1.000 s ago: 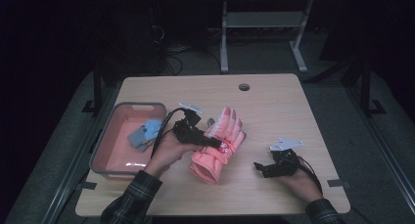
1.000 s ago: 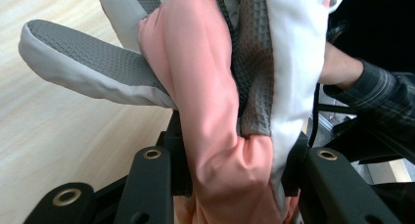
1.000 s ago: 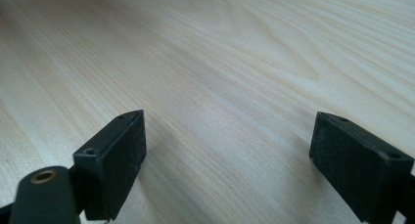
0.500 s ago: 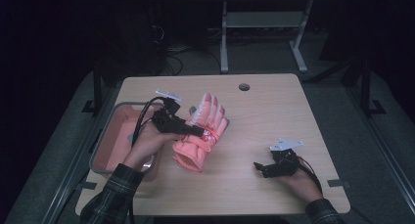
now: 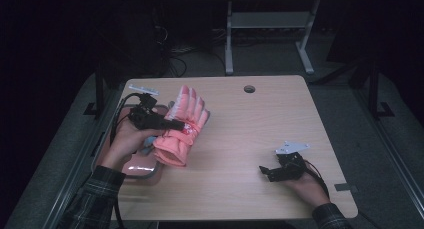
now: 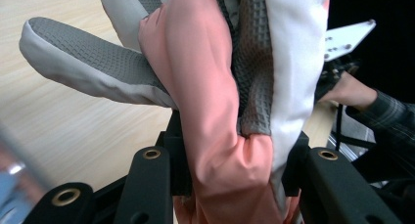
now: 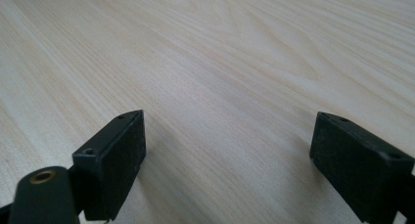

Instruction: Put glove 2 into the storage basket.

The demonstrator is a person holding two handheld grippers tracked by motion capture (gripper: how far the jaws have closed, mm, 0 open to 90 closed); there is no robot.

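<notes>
Left gripper (image 5: 167, 123) clamps the pink glove (image 5: 181, 126) across its palm — lifted clear of the table (image 5: 240, 134), beside the pink tray (image 5: 137, 170), likely headed into it. Right gripper (image 5: 270, 173) rests wide open, empty — out of the way.

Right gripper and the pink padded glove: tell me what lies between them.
Bare light wooden tabletop in the high view, between the right gripper and the pink padded glove.

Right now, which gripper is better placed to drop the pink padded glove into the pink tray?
Left. The left gripper is shut on the pink padded glove, lifted beside the pink tray. The right gripper rests open on the wooden table, far from both.
</notes>
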